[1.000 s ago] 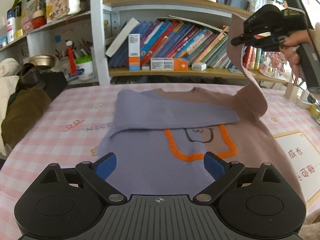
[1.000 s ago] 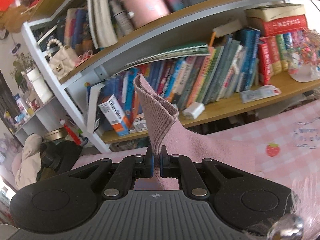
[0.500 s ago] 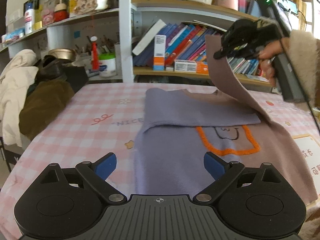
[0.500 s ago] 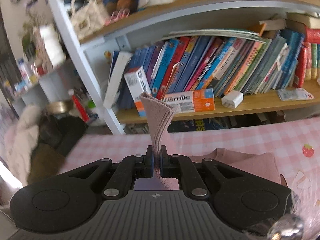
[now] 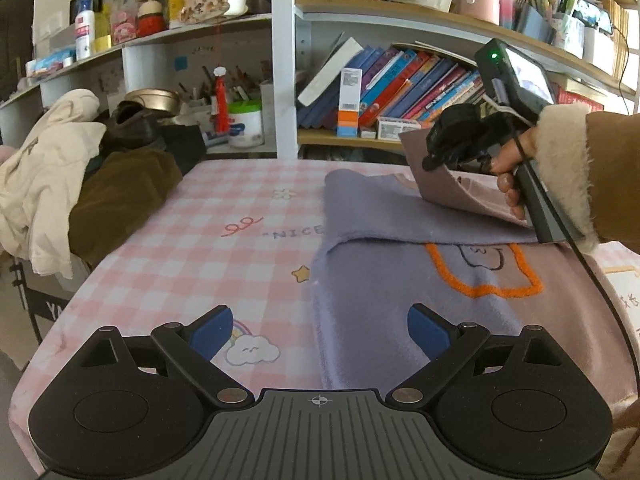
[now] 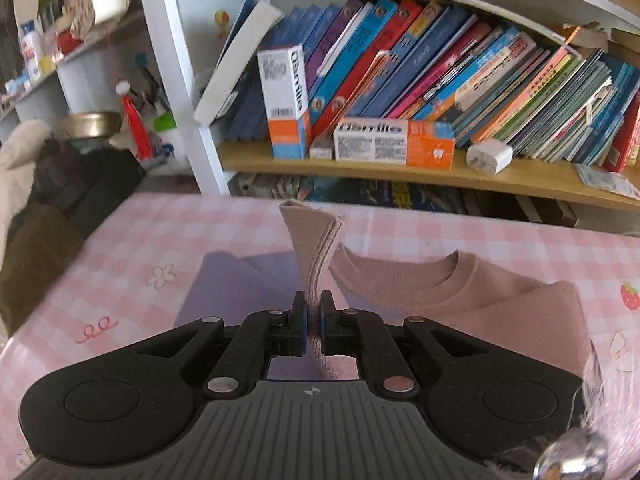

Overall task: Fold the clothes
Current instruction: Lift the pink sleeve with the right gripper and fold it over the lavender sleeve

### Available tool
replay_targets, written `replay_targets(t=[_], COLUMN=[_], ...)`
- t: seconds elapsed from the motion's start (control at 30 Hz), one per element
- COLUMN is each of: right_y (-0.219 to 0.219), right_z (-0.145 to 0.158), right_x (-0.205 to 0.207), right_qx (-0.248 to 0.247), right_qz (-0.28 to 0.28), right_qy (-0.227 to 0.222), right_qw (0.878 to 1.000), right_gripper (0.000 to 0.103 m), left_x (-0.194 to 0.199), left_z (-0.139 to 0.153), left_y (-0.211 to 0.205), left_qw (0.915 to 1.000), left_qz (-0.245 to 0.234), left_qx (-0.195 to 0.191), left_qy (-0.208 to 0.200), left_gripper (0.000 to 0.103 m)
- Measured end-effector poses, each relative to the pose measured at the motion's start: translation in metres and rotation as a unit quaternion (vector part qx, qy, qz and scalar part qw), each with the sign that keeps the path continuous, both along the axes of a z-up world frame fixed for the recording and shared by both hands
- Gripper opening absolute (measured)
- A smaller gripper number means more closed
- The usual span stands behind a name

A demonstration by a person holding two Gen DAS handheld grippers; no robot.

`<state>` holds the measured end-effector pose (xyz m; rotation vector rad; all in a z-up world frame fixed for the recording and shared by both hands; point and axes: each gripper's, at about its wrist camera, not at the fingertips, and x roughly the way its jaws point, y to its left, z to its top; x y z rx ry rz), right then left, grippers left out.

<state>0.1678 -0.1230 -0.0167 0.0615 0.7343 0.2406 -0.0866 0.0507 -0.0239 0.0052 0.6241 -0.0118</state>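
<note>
A sweater (image 5: 400,280), lilac on one half and dusty pink on the other, lies flat on a table (image 5: 192,248) covered in pink-and-white check, its collar toward the bookshelf (image 6: 400,172) at the table's far edge. The lilac sleeve (image 5: 400,216) is folded across the chest, just above an orange stitched outline on the front.

The right gripper (image 6: 313,322), held in a person's hand (image 5: 510,168) with a fleecy cuff at the wrist, has its jaws pinched tight on the pink sleeve (image 6: 314,248). The cuff end of that sleeve stands up in a narrow fold beyond the fingertips, and the sleeve hangs in a slack curve from the gripper to the sweater's shoulder. Seen from the left wrist, this gripper hovers over the sweater's collar end, on the side nearer the bookshelf.

The left gripper (image 5: 320,330) waits at the sweater's hem end, farthest from the bookshelf, jaws spread wide with nothing between them. One blue pad (image 5: 210,332) sits over bare tablecloth beside the sweater, the other over the lilac fabric.

A heap of clothes (image 5: 80,184), cream and brown, rests off the table's corner, on the lilac side of the sweater.
</note>
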Motion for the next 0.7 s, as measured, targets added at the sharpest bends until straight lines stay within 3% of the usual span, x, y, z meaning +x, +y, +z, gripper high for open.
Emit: replay_targets(t=[0.07, 0.17, 0.2, 0.47, 0.7], right_y=[0.005, 0.008, 0.008, -0.012, -0.052], right_z=[-0.004, -0.006, -0.005, 0.008, 0.008], right_x=[0.000, -0.003, -0.005, -0.028, -0.069], right_qx=[0.001, 0.014, 0.020, 0.045, 0.032], right_qz=[0.006, 0.017, 0.021, 0.020, -0.002], right_qy=[0.008, 0.015, 0.014, 0.016, 0.021], right_qw=[1.000, 1.000, 0.999, 0.999, 0.999], right_gripper=[0.012, 0.053, 0.057, 0.064, 0.069], left_x=[-0.001, -0.001, -0.001, 0.008, 0.023], left_z=[0.000, 0.000, 0.000, -0.001, -0.009], left_y=[0.001, 0.002, 0.002, 0.002, 0.000], left_qw=[1.0000, 1.0000, 1.0000, 1.0000, 0.9986], left_qz=[0.000, -0.001, 0.000, 0.006, 0.043], left_qx=[0.000, 0.001, 0.001, -0.004, 0.009], left_qy=[0.001, -0.001, -0.001, 0.005, 0.031], left_gripper=[0.096, 0.096, 0.096, 0.096, 0.096])
